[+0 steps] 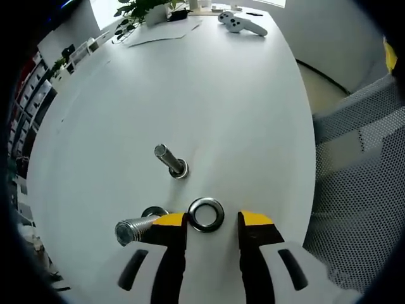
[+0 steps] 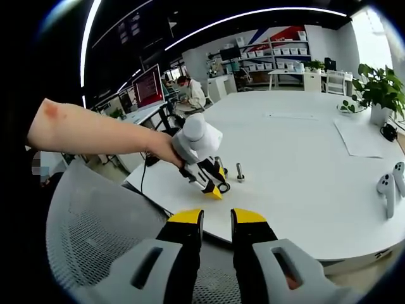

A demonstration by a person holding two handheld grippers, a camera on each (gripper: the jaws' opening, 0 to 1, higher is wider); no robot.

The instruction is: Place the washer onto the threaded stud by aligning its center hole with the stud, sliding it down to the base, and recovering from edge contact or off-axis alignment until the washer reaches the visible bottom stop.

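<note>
A: Where's the washer (image 1: 206, 214)?

B: Flat on the white table (image 1: 209, 95), near the edge closest to the person, between the tips of the left gripper (image 1: 212, 220). Those jaws stand apart, one on each side of the ring, and I see a gap on both sides, so nothing is held.

A: How would it handle?

B: My guess is a stiff steel ring, light, smooth and thin. Lying flat, it offers little edge to catch, and it could skid on the tabletop. I'd pinch it across its outer rim, on opposite sides, leaving the hole free for the stud.

A: And the stud?

B: There are two threaded pieces. One stud (image 1: 170, 159) stands farther in toward the table's middle, with a ring at its foot. A second bolt (image 1: 135, 229) stands just beside the left jaw, partly hidden by it, so I can't tell whether they touch. Which is the target I can't say.

A: The other claw?

B: The right gripper (image 2: 217, 219) hangs off the table's edge above a mesh chair (image 2: 88, 228), jaws narrowly parted, empty.

A: Risks?

B: If the ring tilts in the grip, its hole could catch on the threads. Farther along the table lie controllers (image 1: 240, 23), papers (image 1: 164, 30) and a plant (image 1: 139, 9), well apart from the work.
</note>
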